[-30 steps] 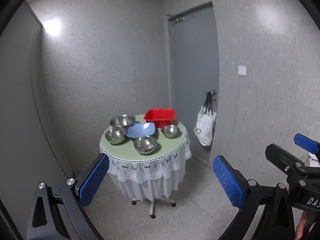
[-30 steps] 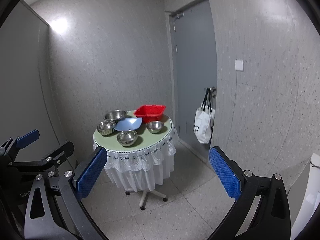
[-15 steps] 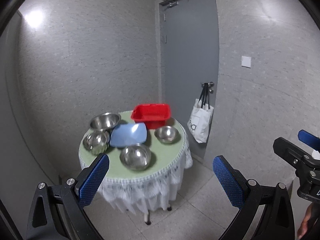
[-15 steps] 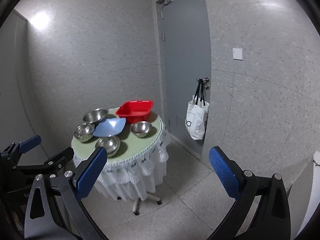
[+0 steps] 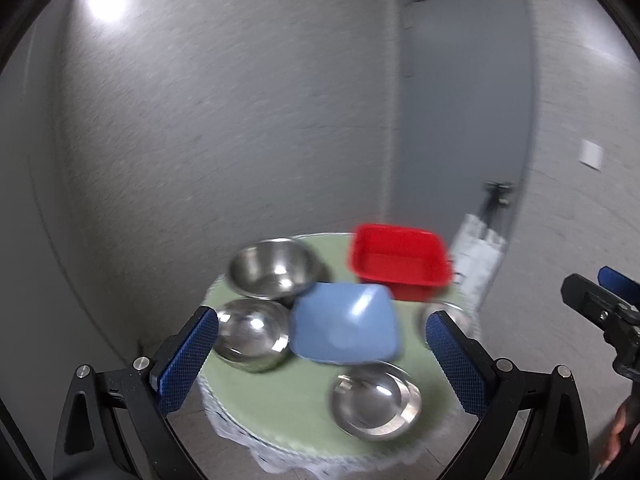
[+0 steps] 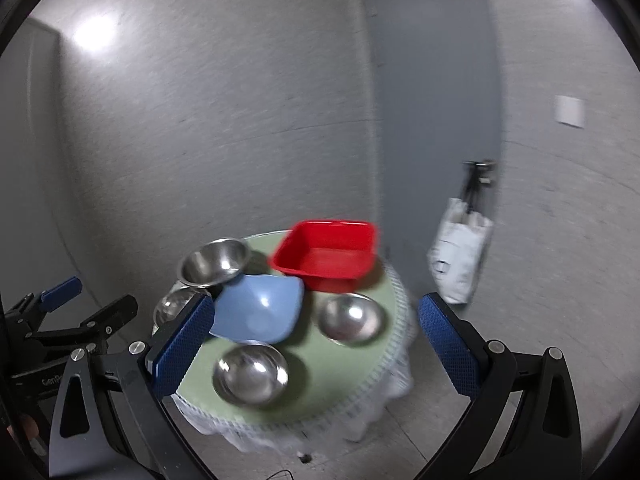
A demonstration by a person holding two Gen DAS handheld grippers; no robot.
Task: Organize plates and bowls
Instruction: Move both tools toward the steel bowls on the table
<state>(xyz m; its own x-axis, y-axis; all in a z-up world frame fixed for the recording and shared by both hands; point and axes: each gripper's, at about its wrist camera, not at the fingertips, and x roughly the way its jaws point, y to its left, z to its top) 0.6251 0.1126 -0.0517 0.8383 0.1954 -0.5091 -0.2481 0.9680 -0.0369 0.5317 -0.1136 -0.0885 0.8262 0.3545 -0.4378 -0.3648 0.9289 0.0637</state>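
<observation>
A small round table [image 5: 292, 392] [image 6: 344, 384] with a green top carries several steel bowls, a blue square plate [image 5: 344, 328] [image 6: 258, 308] and a red tub [image 5: 400, 262] [image 6: 328, 254]. The nearest bowl [image 5: 374, 400] [image 6: 250, 374] sits at the front. A large bowl [image 5: 274, 268] [image 6: 214, 262] stands at the back left. My left gripper [image 5: 320, 356] is open and empty, short of the table. My right gripper [image 6: 312, 340] is open and empty, also short of it. The frames are motion-blurred.
A grey door [image 6: 436, 120] is behind the table on the right, with a white tote bag [image 6: 460, 252] hanging from its handle. Grey walls close in at the back and left. The table has a white lace skirt [image 6: 384, 412].
Both grippers have come much closer to the table; it now fills the lower middle of both views. Both stay open and empty.
</observation>
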